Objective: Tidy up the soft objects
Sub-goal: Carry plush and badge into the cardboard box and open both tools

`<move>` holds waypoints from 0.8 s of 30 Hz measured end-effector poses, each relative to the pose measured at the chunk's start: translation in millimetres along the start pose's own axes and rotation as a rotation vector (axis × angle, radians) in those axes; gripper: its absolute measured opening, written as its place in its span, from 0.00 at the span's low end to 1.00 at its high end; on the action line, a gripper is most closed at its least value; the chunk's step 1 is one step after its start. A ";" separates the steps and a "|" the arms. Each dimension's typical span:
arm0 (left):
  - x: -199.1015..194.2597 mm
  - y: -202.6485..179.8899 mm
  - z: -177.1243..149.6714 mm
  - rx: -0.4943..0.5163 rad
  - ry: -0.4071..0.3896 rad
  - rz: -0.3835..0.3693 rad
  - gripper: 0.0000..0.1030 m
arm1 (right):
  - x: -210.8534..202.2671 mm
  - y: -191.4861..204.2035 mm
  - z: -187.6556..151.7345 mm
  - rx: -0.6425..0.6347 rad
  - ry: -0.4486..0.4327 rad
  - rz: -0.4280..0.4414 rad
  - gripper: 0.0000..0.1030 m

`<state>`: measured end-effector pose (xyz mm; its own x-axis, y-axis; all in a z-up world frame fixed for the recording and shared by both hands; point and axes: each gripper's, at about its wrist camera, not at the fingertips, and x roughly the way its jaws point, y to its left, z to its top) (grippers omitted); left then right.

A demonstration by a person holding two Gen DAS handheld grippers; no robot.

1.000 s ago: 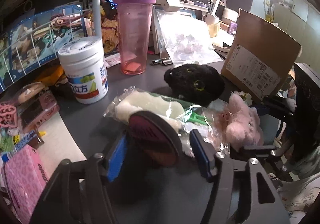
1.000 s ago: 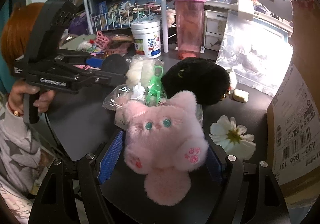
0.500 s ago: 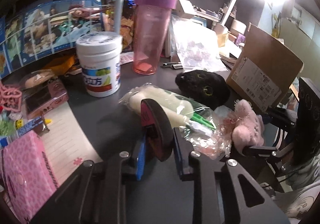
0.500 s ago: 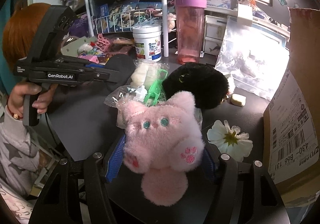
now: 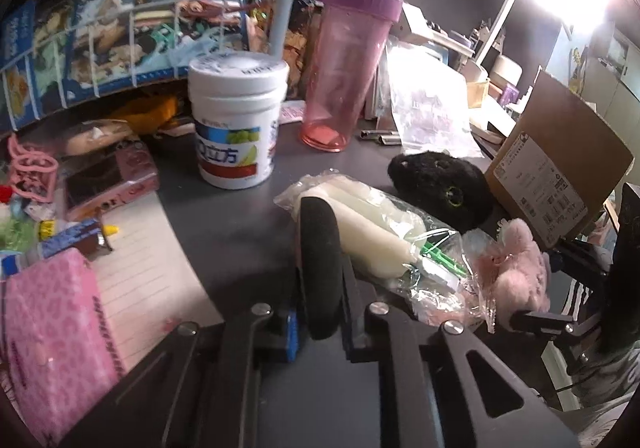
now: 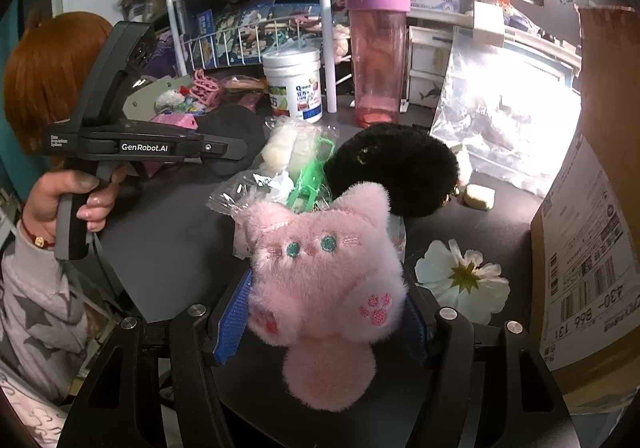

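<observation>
The left gripper (image 5: pixel 320 280) has its jaws clamped on a flat, round black pad (image 5: pixel 320 268), seen edge-on in the left wrist view; the right wrist view shows the same pad's broad matte face and the person's hand (image 6: pixel 68 203) around the gripper's handle. The right gripper (image 6: pixel 324 312) has its blue ribbed jaws pressed against both sides of a fluffy pink cat plush (image 6: pixel 324 276). This view shows the plush's teal stitched eyes, darker pink paw prints and round tail end, while the left wrist view catches it only as a pale pink tuft at the desk's edge.

On the dark desk (image 5: pixel 240 224), just beyond the pad, lies a crinkly clear plastic bag (image 5: pixel 384 244) holding cream-coloured soft rolls and a green plastic piece. Behind it rests a round black furry plush (image 6: pixel 392 171). Only the right wrist view shows a white fabric flower (image 6: pixel 460 280) lying flat beside the cat plush, next to a cardboard box (image 6: pixel 592 240) with a shipping label.

Further back stand a white plastic tub (image 5: pixel 236 123) and a tall translucent pink tumbler (image 5: pixel 344 71) with a purple lid. Only the left wrist view shows a pink patterned cloth (image 5: pixel 52 328) on a lined notepad (image 5: pixel 152 268).
</observation>
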<state>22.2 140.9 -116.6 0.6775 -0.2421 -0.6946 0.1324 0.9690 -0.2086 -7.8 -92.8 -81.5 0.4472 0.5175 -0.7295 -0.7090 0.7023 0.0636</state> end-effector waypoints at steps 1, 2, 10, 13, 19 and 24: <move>-5.1 1.1 0.2 -0.006 -0.012 -0.005 0.13 | -2.5 0.9 0.4 -0.002 -0.008 0.000 0.60; -9.8 1.8 0.3 -0.011 -0.023 -0.010 0.13 | -4.3 1.3 1.1 -0.002 -0.015 0.000 0.60; -64.0 -18.1 15.4 0.032 -0.144 -0.038 0.13 | -31.8 15.9 28.3 -0.019 -0.117 0.046 0.59; -86.8 -33.3 28.1 0.073 -0.202 -0.047 0.13 | -50.5 22.1 44.6 -0.041 -0.177 0.054 0.60; -124.5 -76.6 63.5 0.181 -0.306 -0.094 0.13 | -101.4 11.7 73.9 -0.050 -0.310 0.037 0.59; -137.9 -134.0 98.9 0.307 -0.367 -0.164 0.13 | -141.3 -13.4 87.3 -0.031 -0.397 -0.025 0.59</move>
<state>-17.4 49.3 75.2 0.8325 -0.4120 -0.3705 0.4272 0.9031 -0.0444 -13.9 -132.6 80.1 0.6362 0.6533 -0.4104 -0.7087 0.7051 0.0236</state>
